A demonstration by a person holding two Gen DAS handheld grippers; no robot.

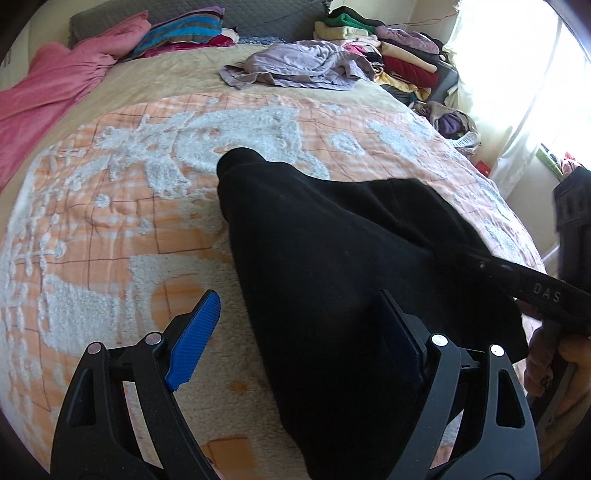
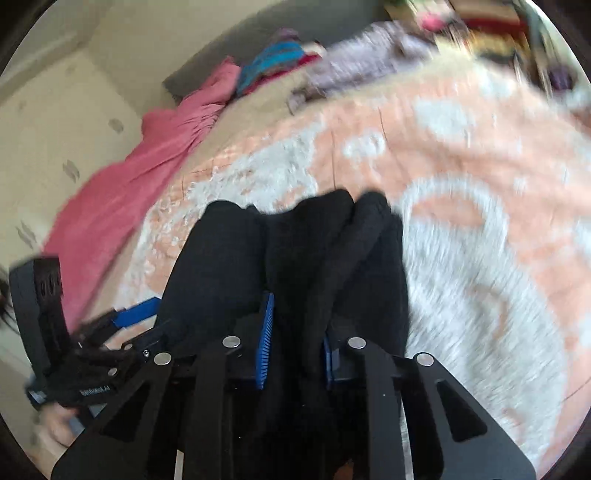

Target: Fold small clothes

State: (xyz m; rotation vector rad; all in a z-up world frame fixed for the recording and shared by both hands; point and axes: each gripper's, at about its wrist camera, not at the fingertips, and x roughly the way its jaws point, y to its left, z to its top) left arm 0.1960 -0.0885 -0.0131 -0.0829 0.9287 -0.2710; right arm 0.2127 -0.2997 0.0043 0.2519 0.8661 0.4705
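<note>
A small black garment [image 1: 332, 258] hangs over the orange-and-white bedspread [image 1: 129, 206]. My left gripper [image 1: 299, 325] is open; its blue left pad is bare and the cloth drapes over its right finger [image 1: 400, 343]. My right gripper [image 2: 299, 332] is shut on a bunched edge of the black garment [image 2: 295, 251], cloth pinched between the blue pads. The right gripper's body shows at the right edge of the left wrist view [image 1: 535, 291]. The left gripper appears at the lower left of the right wrist view [image 2: 122, 321]. The right wrist view is blurred by motion.
A lilac garment [image 1: 295, 64] lies crumpled at the far side of the bed. Stacks of folded clothes [image 1: 399, 48] stand at the far right. A pink cloth [image 1: 55, 85] and striped pillow [image 1: 184, 33] lie far left. A bright curtained window [image 1: 517, 74] is right.
</note>
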